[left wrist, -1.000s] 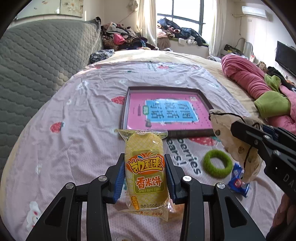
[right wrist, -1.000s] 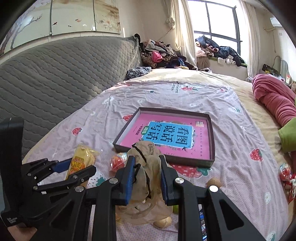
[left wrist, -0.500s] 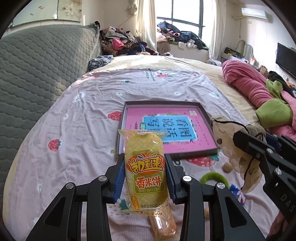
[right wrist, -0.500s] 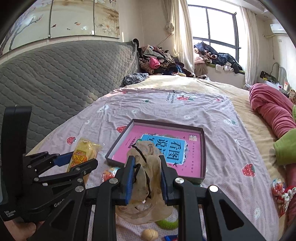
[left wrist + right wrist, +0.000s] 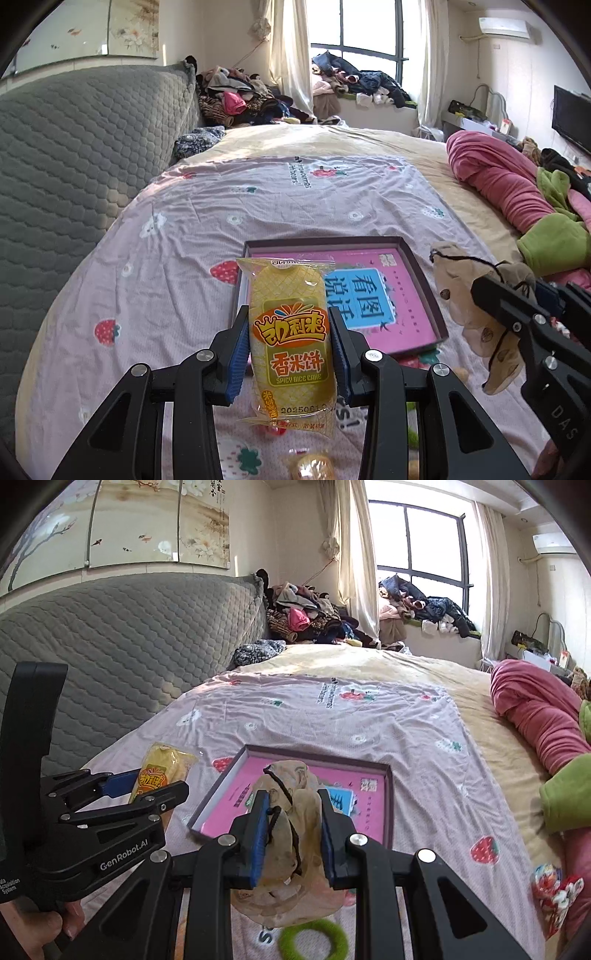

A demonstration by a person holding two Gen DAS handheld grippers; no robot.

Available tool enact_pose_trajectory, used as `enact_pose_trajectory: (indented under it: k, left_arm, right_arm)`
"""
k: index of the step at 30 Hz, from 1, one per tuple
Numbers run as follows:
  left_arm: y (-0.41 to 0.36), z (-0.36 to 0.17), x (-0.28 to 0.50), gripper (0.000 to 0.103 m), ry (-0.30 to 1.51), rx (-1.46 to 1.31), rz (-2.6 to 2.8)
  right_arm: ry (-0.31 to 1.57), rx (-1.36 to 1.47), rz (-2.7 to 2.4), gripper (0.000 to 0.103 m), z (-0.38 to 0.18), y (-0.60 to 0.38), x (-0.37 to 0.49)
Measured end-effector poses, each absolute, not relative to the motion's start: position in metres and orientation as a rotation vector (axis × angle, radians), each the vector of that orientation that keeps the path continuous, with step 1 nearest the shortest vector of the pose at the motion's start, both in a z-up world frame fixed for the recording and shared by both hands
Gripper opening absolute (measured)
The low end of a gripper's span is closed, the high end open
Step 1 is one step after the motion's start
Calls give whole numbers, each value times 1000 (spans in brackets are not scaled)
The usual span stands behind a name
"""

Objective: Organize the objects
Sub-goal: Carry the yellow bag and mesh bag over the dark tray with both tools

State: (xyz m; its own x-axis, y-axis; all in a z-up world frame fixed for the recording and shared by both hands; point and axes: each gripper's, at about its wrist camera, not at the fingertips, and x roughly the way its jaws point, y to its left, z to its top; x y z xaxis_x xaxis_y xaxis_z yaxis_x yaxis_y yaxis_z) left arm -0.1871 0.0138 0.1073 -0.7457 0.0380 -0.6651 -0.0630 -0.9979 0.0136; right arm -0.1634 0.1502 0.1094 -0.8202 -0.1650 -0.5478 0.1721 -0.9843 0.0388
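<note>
My left gripper (image 5: 291, 350) is shut on a yellow rice cake packet (image 5: 290, 332) and holds it up over the near left edge of the pink box lid (image 5: 391, 295); the packet (image 5: 162, 771) also shows in the right wrist view. My right gripper (image 5: 291, 834) is shut on a beige drawstring pouch (image 5: 291, 819), held above the lid's (image 5: 369, 805) near edge. The pouch (image 5: 476, 295) and right gripper show at the right of the left wrist view.
A green hair ring (image 5: 314, 941) and small wrapped sweets (image 5: 310, 465) lie on the strawberry sheet (image 5: 177, 266) below the grippers. A candy wrapper (image 5: 554, 886) lies at the right. Pink and green bedding (image 5: 517, 195) is at the right, a grey headboard (image 5: 74, 147) at the left.
Both grippers have risen and pulled back with their loads still held. The box lid now sits lower and closer under the fingertips, and more of the far bed shows.
</note>
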Motion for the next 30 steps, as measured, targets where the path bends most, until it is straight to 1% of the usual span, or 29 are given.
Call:
enact_pose_trajectory:
  k: [9,19,26,30]
  left_arm:
    - [18,110,-228,41,59,-1104,2893]
    - [28,101,-288,41,67,-1117,2880]
    - [27,71,-335,41,-7,-1153,2857]
    - [33,46,-359,41,23,-1201,2836]
  right_arm:
    - [62,845,-2858,25,118,159,-199]
    - [60,894,-2842,25,100,169,-258]
    - [54,958,-2845,25,70,180,-307]
    - [71,1026,-2834,25,49,184,-332]
